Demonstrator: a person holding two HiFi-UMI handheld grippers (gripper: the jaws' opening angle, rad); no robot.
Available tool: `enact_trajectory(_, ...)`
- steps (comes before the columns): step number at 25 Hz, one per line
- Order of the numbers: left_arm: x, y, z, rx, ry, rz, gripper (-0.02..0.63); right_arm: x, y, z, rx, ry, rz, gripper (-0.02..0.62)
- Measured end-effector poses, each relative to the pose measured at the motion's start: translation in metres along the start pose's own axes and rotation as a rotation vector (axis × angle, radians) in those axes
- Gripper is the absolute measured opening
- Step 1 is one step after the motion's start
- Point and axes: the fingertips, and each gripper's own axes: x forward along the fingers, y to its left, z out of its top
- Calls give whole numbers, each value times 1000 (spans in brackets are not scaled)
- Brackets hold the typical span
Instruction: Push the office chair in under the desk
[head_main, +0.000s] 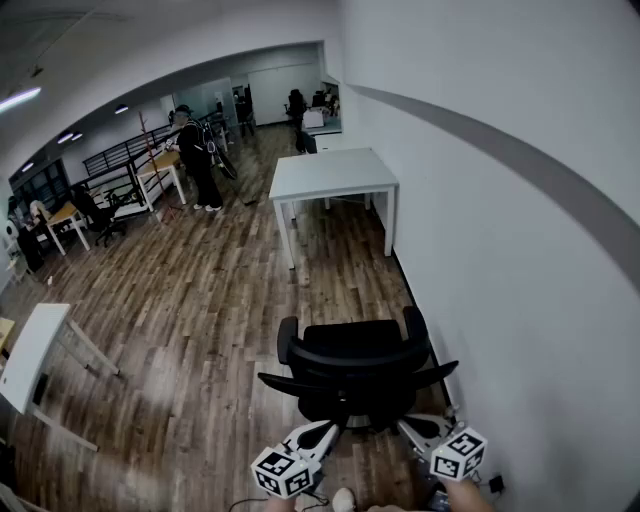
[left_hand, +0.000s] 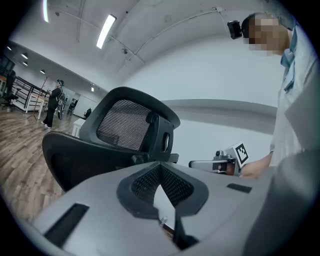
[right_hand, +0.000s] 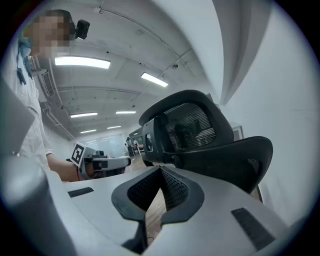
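Nearest, at six o'clock in the head view, the left gripper (left_hand: 160, 165) and the right gripper (right_hand: 160, 171) are held side by side, each with its jaws brought together on nothing. Just ahead at twelve o'clock, the black office chair (head_main: 352, 360) is seen with its mesh back turned toward both grippers; contact cannot be made out. The chair is stood on the wood floor (head_main: 200, 300), the white wall (head_main: 480, 250) close at three o'clock. Farther at twelve o'clock, well apart from the chair, the white desk (head_main: 330, 172) is set beside that wall. At ten o'clock, far off, a person (head_main: 198, 155) is seen standing.
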Motion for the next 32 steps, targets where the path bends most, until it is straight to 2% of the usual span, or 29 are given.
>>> enact_trajectory(3,0,9,-1,-6,-2,7,2,3,-6,-3,-3,15,-21,32)
enact_trajectory(16,4,18,-2,-16,10,21,2,10,-13,-2,5,21,-5,32)
enact_trajectory(19,3,21,-2,-5,11,32,2,10,-14,-1,-26,19,-12,34)
enact_trajectory(25,0,33,3,139,91,81,9,15,-15,-2,-247,163,-33,37)
enact_trajectory(32,2,42,10,235,157,98,68,14,-20,16,-324,234,-27,50)
